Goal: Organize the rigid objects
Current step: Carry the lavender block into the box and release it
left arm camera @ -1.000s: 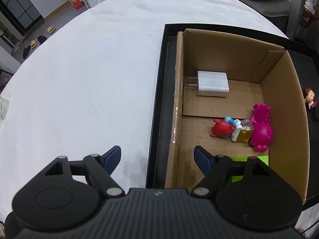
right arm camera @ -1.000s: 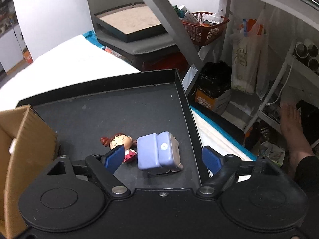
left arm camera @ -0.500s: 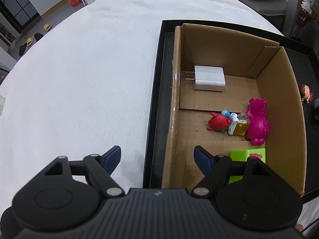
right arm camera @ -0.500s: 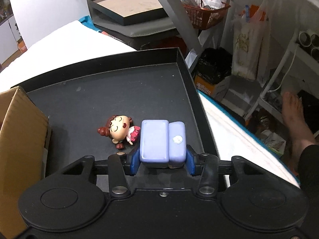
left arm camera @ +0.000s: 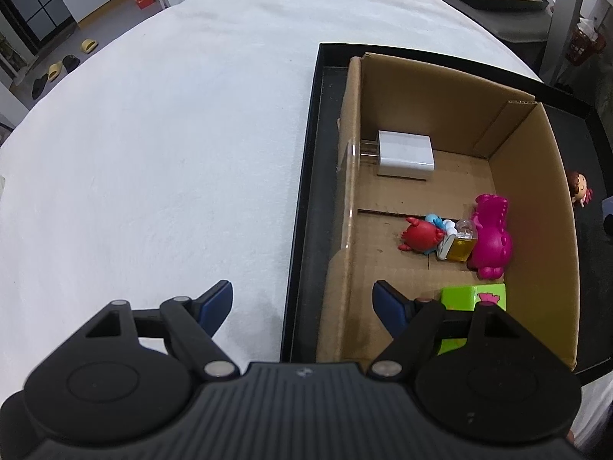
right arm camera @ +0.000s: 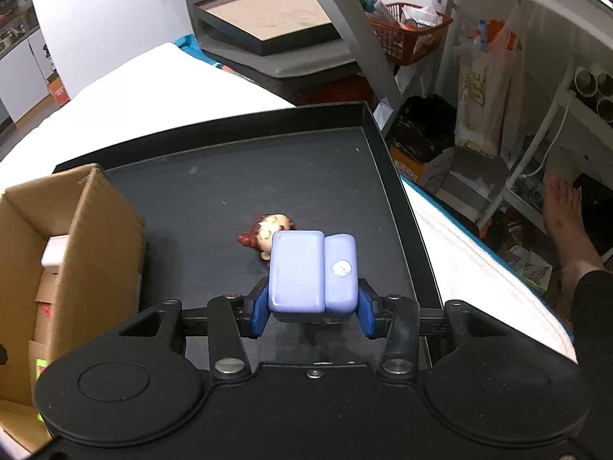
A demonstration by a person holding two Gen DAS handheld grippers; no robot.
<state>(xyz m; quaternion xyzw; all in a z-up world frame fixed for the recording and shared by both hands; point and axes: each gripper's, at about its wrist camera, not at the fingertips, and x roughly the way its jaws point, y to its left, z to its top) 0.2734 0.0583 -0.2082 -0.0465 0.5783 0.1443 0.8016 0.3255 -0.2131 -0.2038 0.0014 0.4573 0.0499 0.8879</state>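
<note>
My right gripper (right arm camera: 312, 316) is shut on a lavender blue block toy (right arm camera: 312, 274) and holds it above the black tray (right arm camera: 237, 180). A small red-haired doll (right arm camera: 264, 230) lies on the tray just beyond the block. The cardboard box (left arm camera: 532, 207) stands in the tray and holds a white charger (left arm camera: 406, 151), a red crab toy (left arm camera: 419, 234), a small yellow bottle (left arm camera: 461, 243), a magenta figure (left arm camera: 492, 235) and a green block (left arm camera: 473, 299). My left gripper (left arm camera: 302, 303) is open and empty, straddling the box's near left wall. The box also shows in the right wrist view (right arm camera: 99, 237).
The tray (left arm camera: 306, 199) lies on a white cloth-covered table (left arm camera: 153, 153). The doll (left arm camera: 578, 188) shows past the box's right wall. Shelves, bags and a red basket (right arm camera: 410, 34) stand beyond the table's right edge. A person's bare foot (right arm camera: 563, 222) is at the right.
My right gripper closed on the lavender block and lifted it off the tray. The left gripper has stayed open and shifted only slightly over the box.
</note>
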